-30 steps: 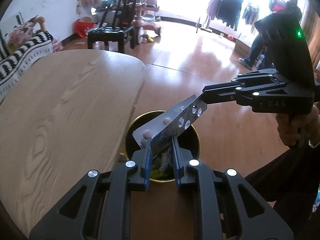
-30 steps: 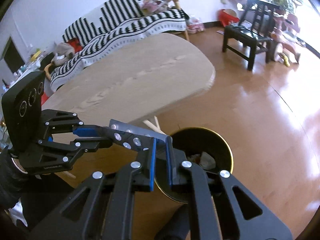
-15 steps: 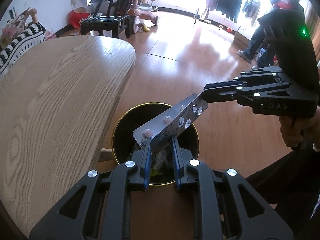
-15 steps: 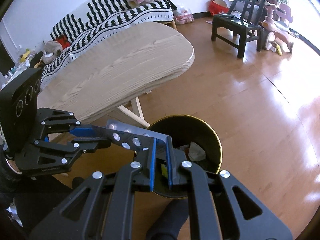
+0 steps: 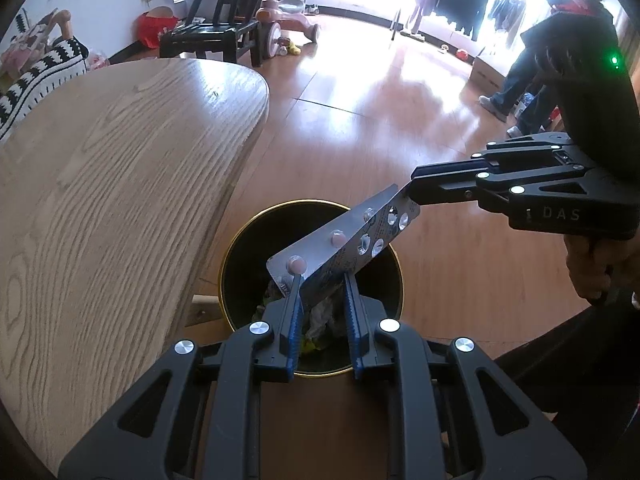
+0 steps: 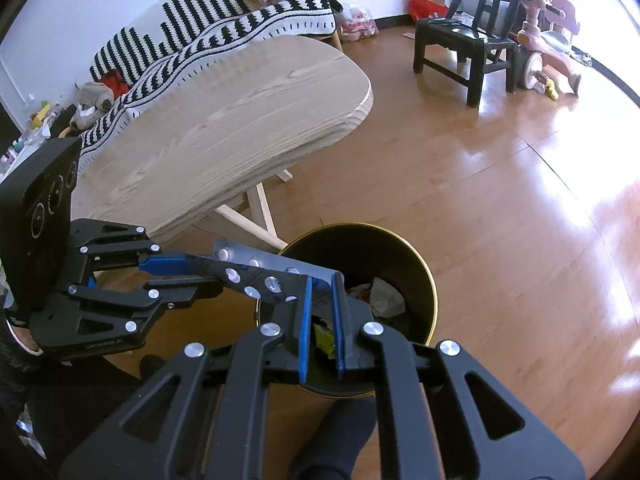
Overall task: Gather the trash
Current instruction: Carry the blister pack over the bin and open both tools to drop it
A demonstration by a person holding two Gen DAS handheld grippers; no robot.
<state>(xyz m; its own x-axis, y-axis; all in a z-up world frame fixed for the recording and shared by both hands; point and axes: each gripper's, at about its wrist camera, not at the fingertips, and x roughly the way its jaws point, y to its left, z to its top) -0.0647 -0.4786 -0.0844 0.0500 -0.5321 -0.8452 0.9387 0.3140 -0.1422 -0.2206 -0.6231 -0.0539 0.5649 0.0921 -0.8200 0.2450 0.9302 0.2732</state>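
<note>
While held at both ends, hangs right over the open mouth of the bin (image 5: 240,248): a silver pill sheet (image 5: 340,246), long and flat, stretched like a little bridge from one claw to the other. Left claw (image 5: 320,280) pinched tight on the near end; right claw (image 5: 412,196) pinched tight on the far end, reaching in from the side away from the counter (image 5: 100,200). Long side of the sheet lying across the bin from edge to edge, tilted, with the right end higher than the left. Neither hand clearly nearer the bin; both right above it, so probably just a letting go needed for the drop. Looks like a straight fall, though the sheet might catch on the gold rim if only one end comes free first. Down inside the bin, already some crumpled paper (image 6: 384,300) and a yellow wrapper (image 6: 324,340). Just beside the bin, the pale wooden counter, bare on top, with a slanted leg next to the rim. Under the bin, a shiny brown wood floor (image 6: 520,220). Far from the bin, a dark chair (image 6: 464,44), a pink ride-on toy (image 6: 548,28) and a sofa with a black and white striped blanket (image 6: 224,36).
</note>
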